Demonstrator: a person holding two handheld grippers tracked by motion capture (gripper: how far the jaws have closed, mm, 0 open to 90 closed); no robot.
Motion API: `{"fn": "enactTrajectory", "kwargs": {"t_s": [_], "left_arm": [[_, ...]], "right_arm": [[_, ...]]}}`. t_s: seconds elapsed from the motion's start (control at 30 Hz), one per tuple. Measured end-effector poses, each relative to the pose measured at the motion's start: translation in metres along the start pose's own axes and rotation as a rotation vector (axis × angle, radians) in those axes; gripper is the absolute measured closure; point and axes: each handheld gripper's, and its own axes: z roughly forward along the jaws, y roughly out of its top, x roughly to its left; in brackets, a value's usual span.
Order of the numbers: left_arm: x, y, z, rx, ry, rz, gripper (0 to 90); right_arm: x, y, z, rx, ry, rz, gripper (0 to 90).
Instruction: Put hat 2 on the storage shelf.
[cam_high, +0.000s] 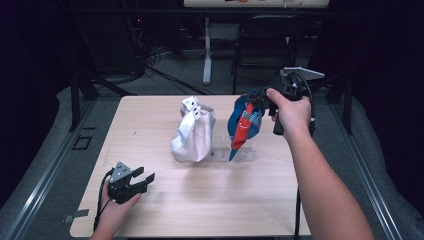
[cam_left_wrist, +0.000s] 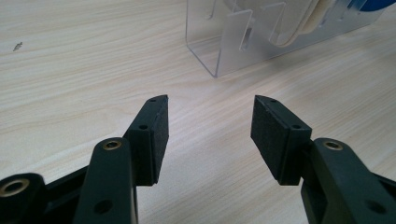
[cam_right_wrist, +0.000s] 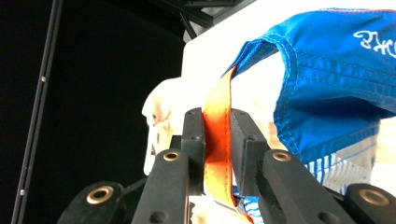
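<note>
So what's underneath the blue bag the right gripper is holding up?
Under the blue bag stands a clear plastic stand on the table. The right gripper pinches its orange strap. The bag covers the stand's top.

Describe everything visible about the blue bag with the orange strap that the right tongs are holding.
The blue bag looks like thin, shiny synthetic fabric with stitched hems, white lettering and a white-and-blue striped patch lower down. It hangs upright and slack at the right end of a clear acrylic stand, its lower tip reaching the stand. An orange strap runs from its hem. The right tongs are shut on that strap, near the bag's top. A white bag sits apart to its left.
</note>
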Motion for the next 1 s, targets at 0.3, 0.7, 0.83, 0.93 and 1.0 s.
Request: {"fn": "enactTrajectory", "kwargs": {"t_s": [0.3,0.7,0.83,0.93,1.0], "left_arm": [[0.000,0.000,0.001,-0.003,0.004,-0.001,47.5],[0.000,-0.001,0.001,-0.003,0.006,-0.003,47.6],[0.000,-0.001,0.001,-0.003,0.007,-0.004,47.5],[0.000,0.000,0.001,-0.004,0.009,-0.002,47.6],[0.000,-0.001,0.001,-0.004,0.009,-0.002,47.6]], "right_arm": [[-0.013,-0.006,0.005,0.027,-0.018,-0.007,77.2],[-0.023,-0.012,-0.003,0.029,-0.069,-0.054,74.4],[-0.028,-0.013,-0.009,0.028,-0.076,-0.055,72.4],[-0.031,-0.014,-0.012,0.016,-0.080,-0.054,69.3],[-0.033,-0.015,-0.015,0.010,-0.080,-0.062,67.1]]}}
